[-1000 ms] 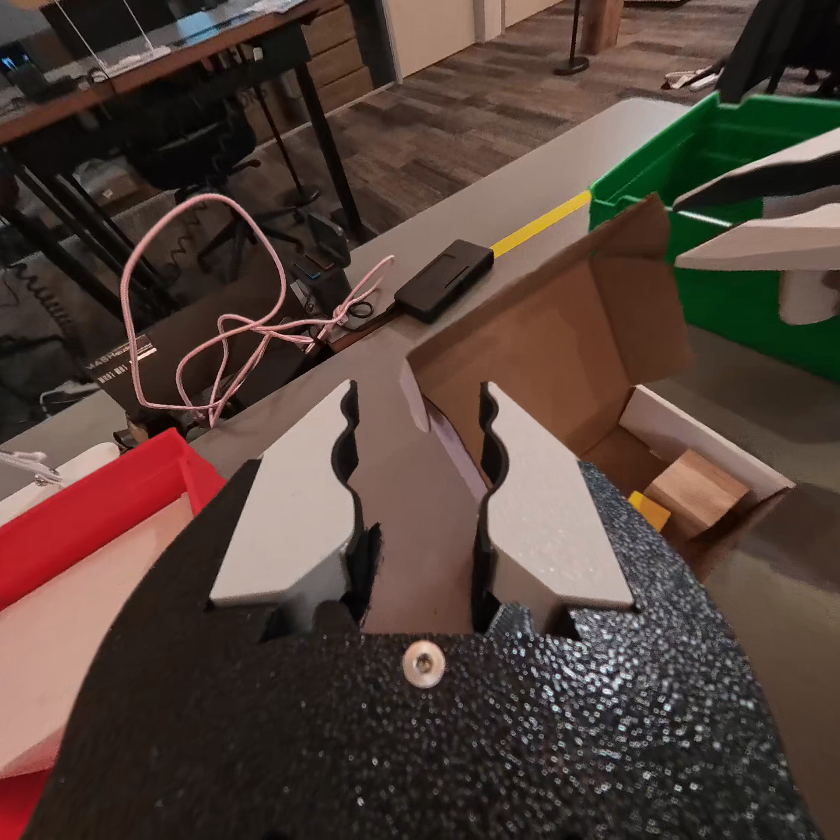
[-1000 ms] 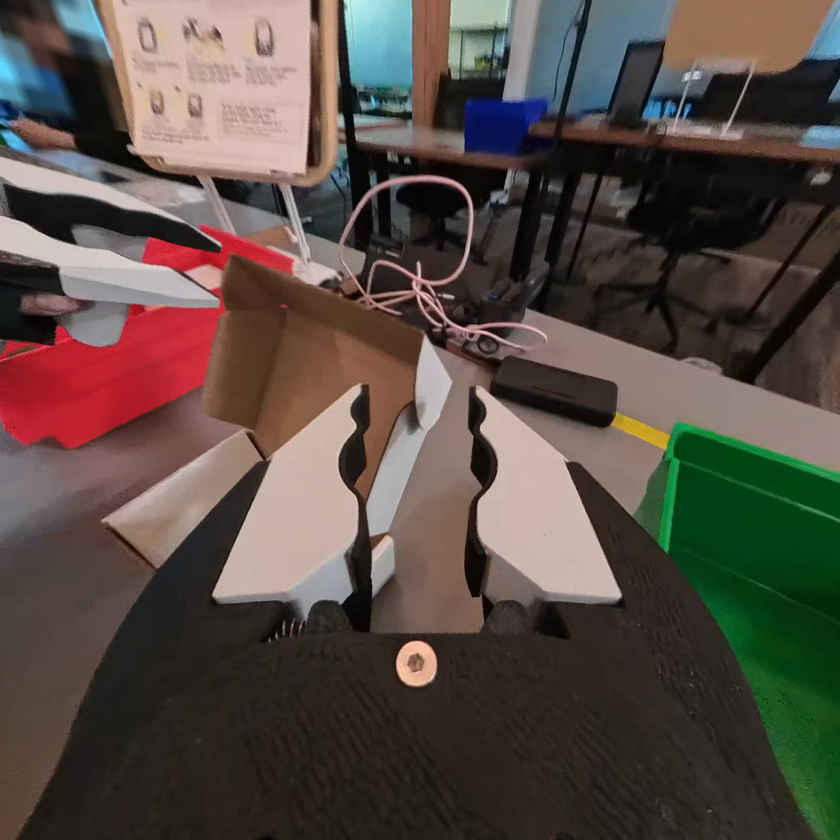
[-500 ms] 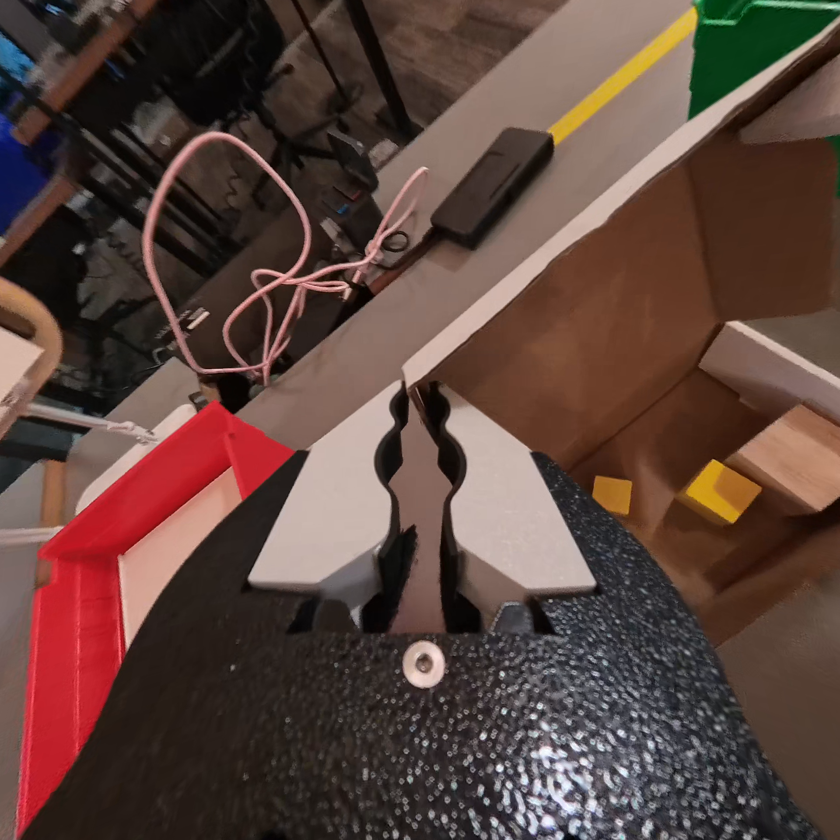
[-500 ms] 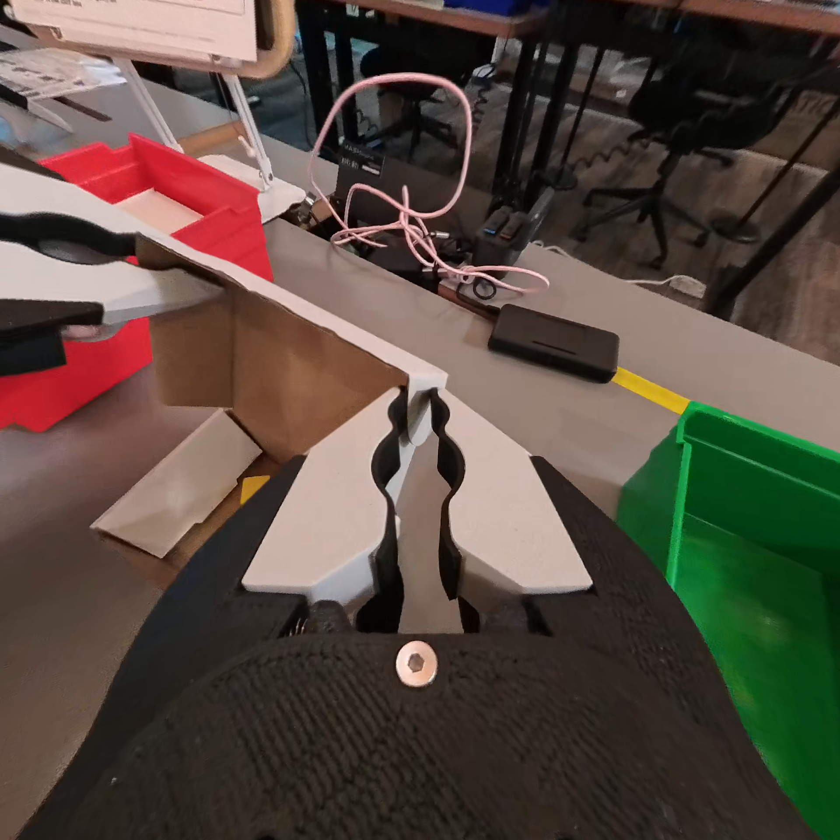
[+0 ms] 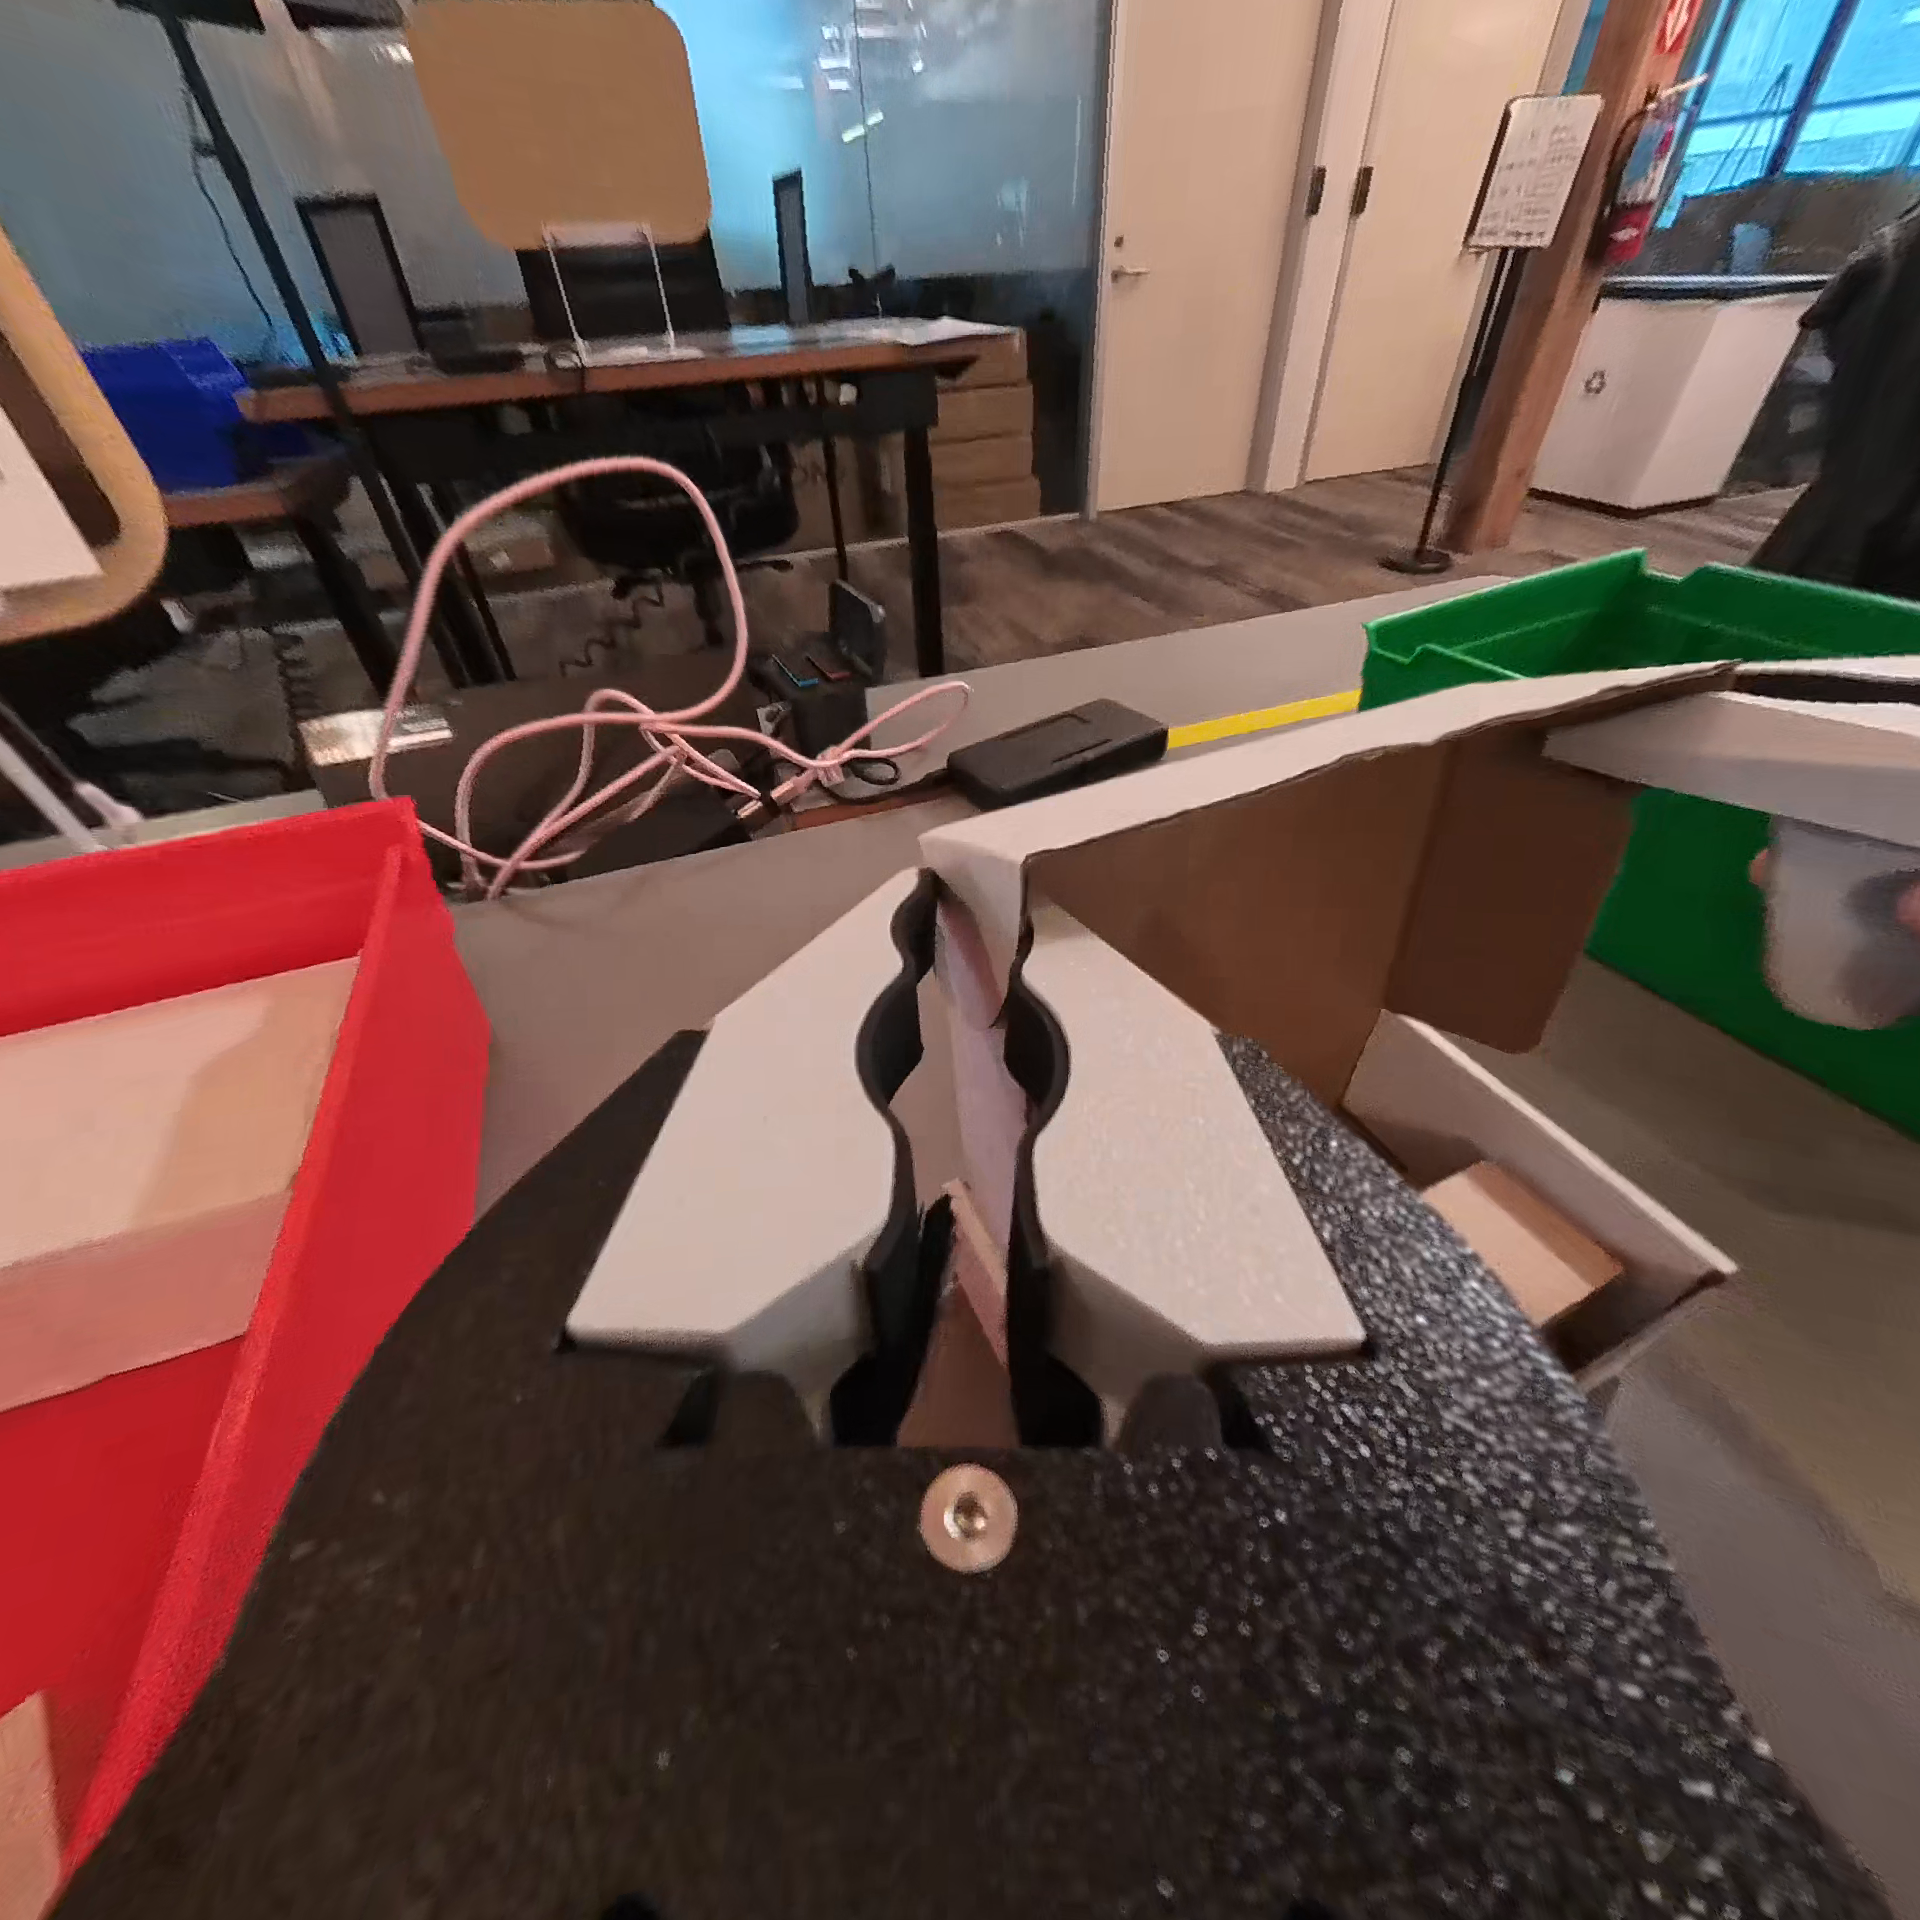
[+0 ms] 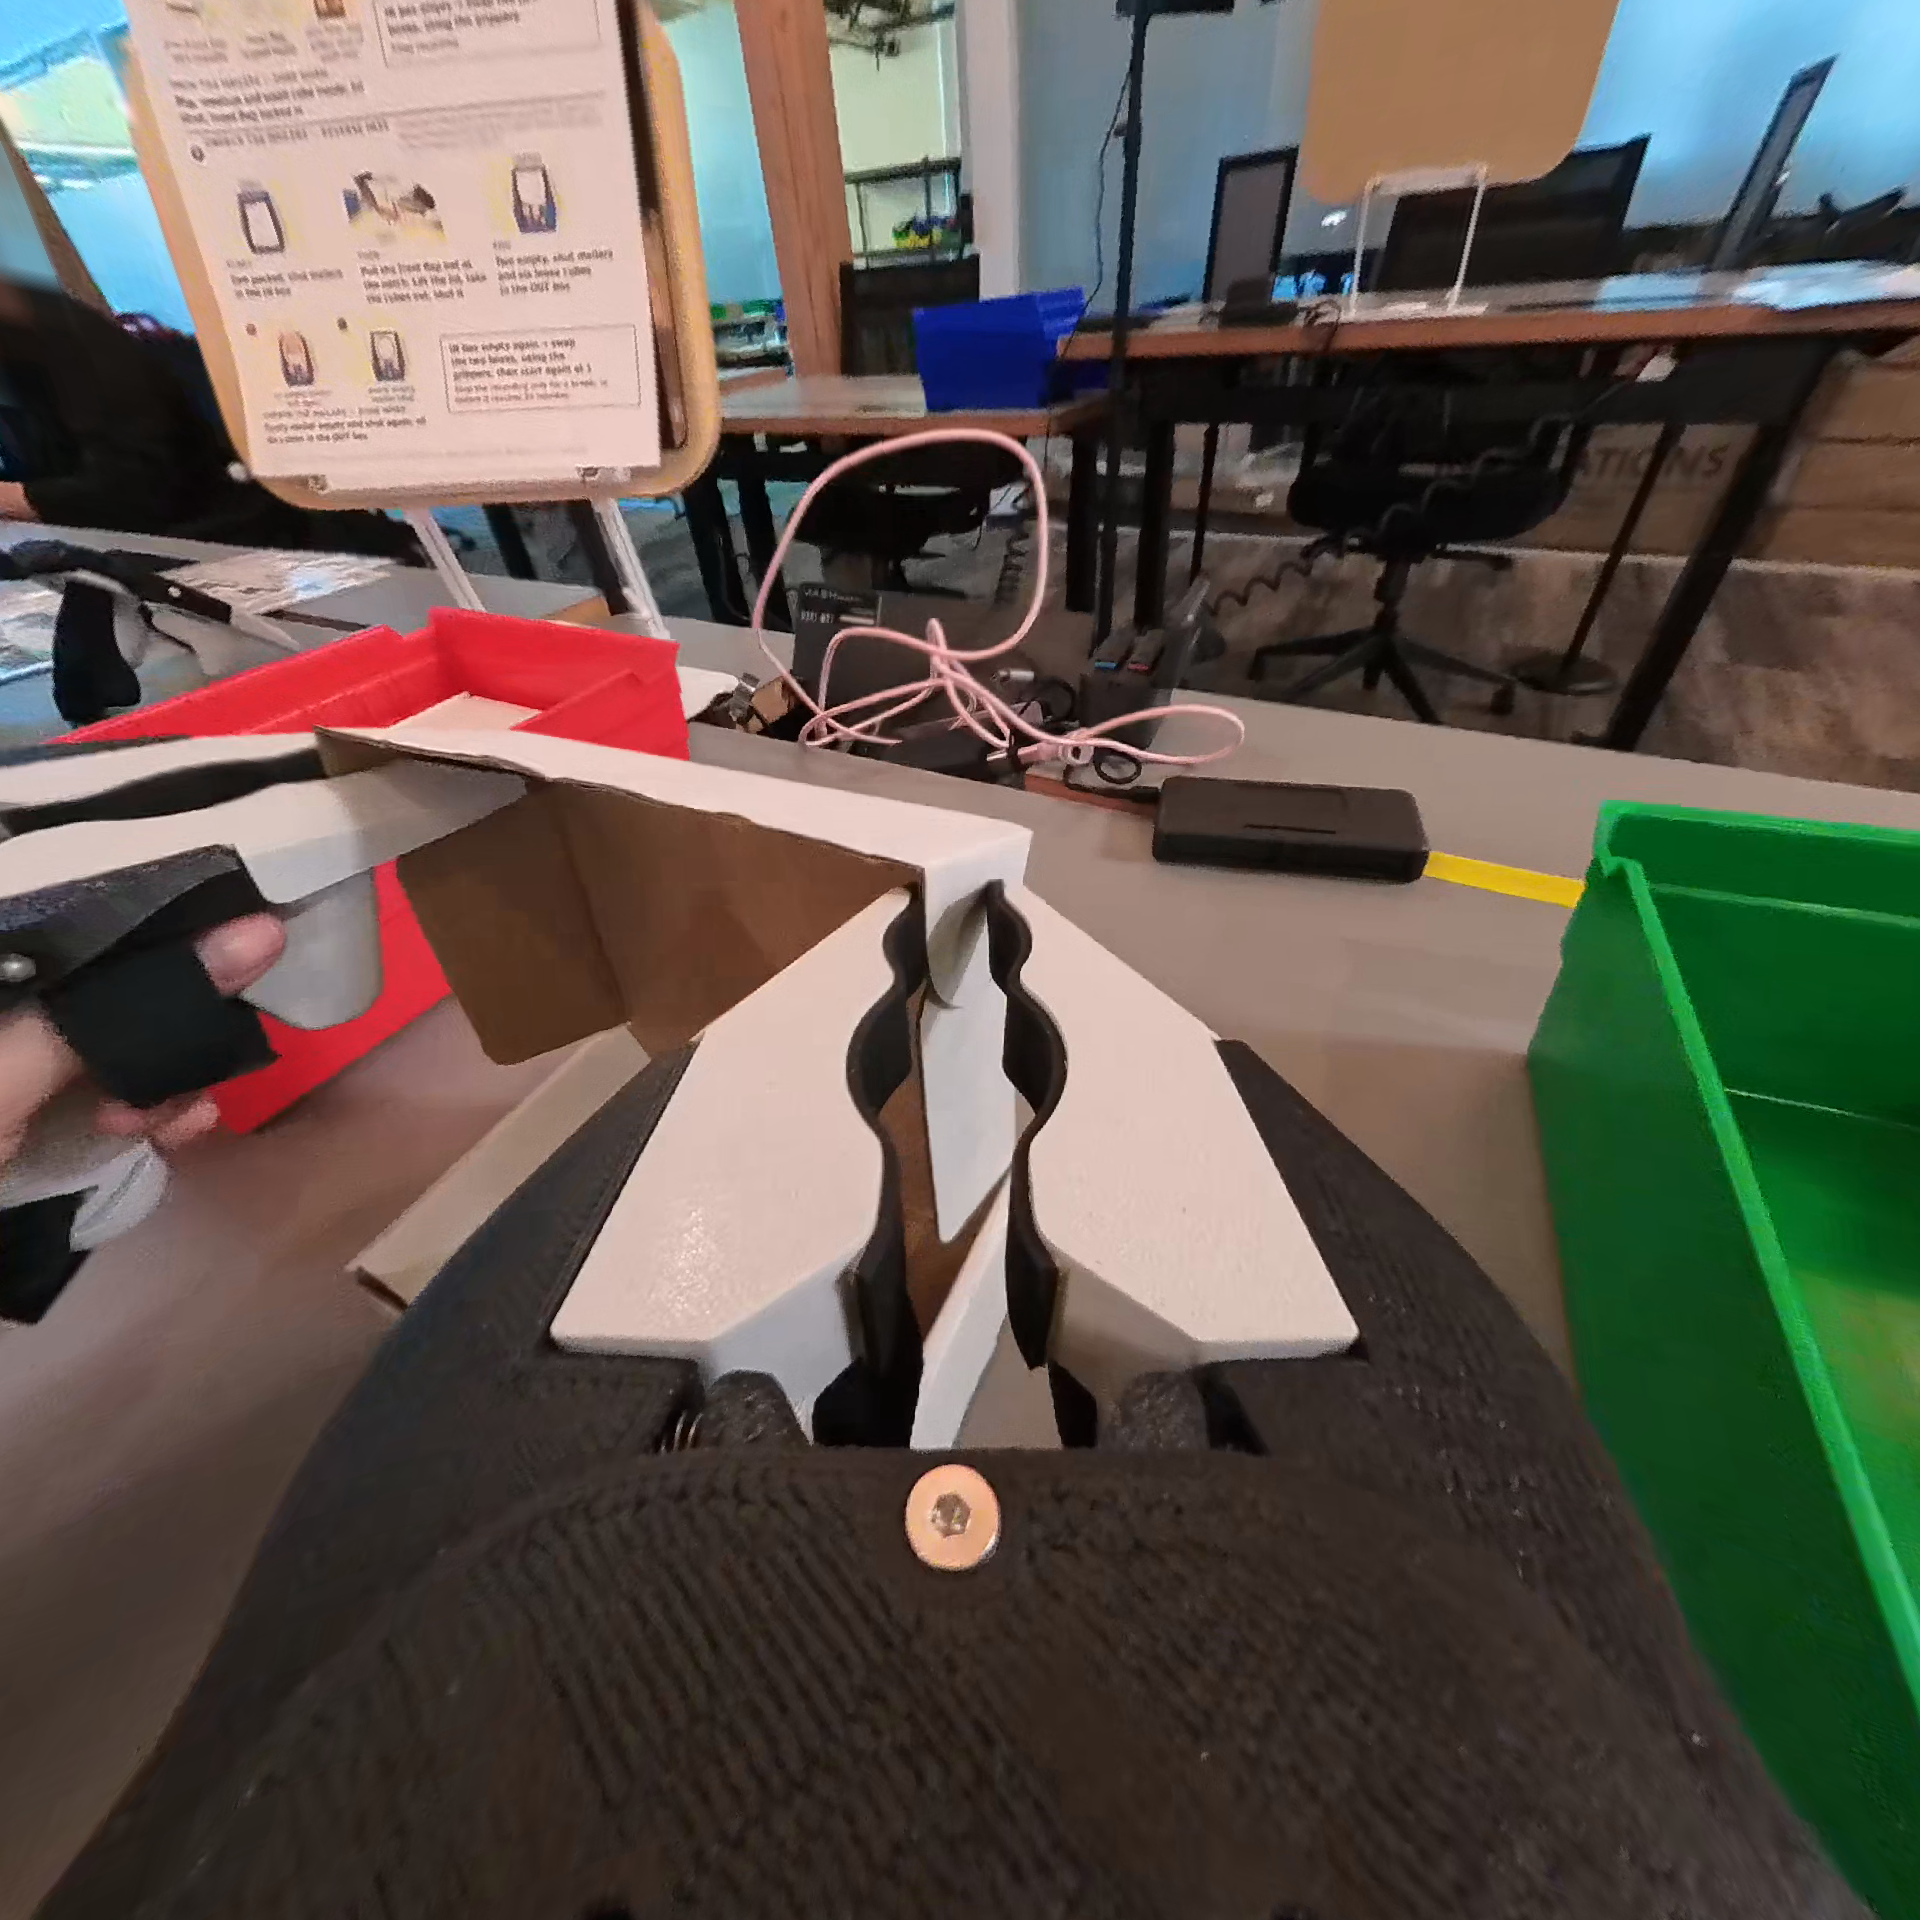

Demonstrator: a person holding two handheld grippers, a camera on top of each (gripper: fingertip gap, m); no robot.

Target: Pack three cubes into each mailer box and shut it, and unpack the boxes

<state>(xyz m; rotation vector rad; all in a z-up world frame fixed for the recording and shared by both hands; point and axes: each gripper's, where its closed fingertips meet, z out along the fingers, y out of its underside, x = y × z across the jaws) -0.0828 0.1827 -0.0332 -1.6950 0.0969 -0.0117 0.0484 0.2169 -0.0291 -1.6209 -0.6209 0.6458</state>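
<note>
Lid (image 5: 1226,831) of mailer box pinched between left gripper (image 5: 971,914) and right gripper (image 6: 951,914).

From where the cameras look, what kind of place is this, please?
Probably an open office or lab workspace: desks with monitors, an office chair, a glass partition, and a grey work table with red and green bins.

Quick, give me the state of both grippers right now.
Left gripper: closed on the left front corner of the white-and-brown cardboard mailer box lid.
Right gripper: closed on the same lid's right front corner.
</note>
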